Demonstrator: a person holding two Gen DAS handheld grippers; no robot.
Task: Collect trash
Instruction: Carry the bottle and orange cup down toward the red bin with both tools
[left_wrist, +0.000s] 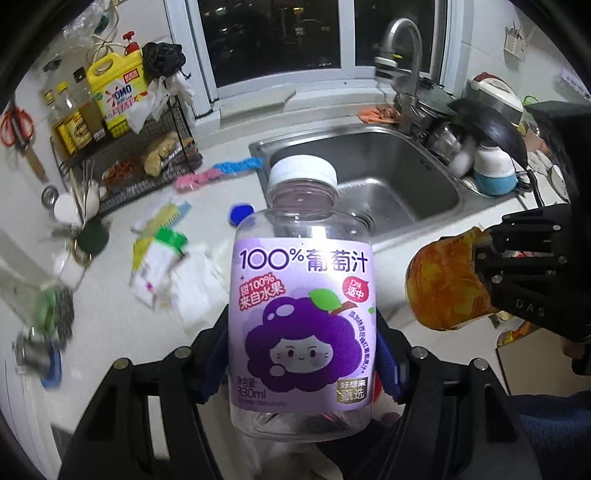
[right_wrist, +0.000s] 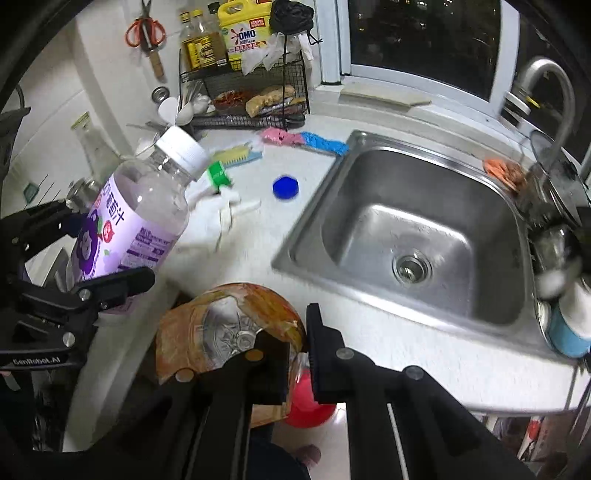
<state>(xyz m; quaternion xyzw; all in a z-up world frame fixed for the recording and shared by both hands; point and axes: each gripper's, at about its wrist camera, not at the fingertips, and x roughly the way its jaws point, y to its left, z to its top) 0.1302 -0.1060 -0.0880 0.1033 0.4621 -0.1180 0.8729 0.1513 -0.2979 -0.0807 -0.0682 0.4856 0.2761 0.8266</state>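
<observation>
Currently both hands are loaded and both loads hang over the near edge of the white stone bench (right_wrist: 424, 354), so the coming move turns on where a bin lies; no bin is identifiable in either view. A red round object (right_wrist: 309, 404) shows on the floor below the right load, but what it is cannot be told.

The stainless steel sink (right_wrist: 406, 236) lies to the far right of both loads and plays no part.

The clear plastic juice bottle with the purple label and white cap (left_wrist: 301, 295) sits crosswise in the left gripper (left_wrist: 301, 363). Its long axis runs forward along the fingers, cap pointing far and away from the hand. The jaws stand wide, blue pads pressing the label on either side.

The crumpled clear bottle with the orange wrapper (right_wrist: 225, 328) hangs from the right gripper (right_wrist: 297, 354). The jaws are nearly closed, pinching a thin edge of the wrapper, with the bottle's bulk offset to the left of the jaws. This is judged the weaker hold: a pinch on film may slip.

In the left wrist view, the right load lies to the right of the juice bottle, near but apart.

Remaining trash on the bench: scattered white and green paper wrappers (left_wrist: 162, 266) to the far left, and a small blue plastic cap (right_wrist: 285, 187) between them and the sink.
</observation>
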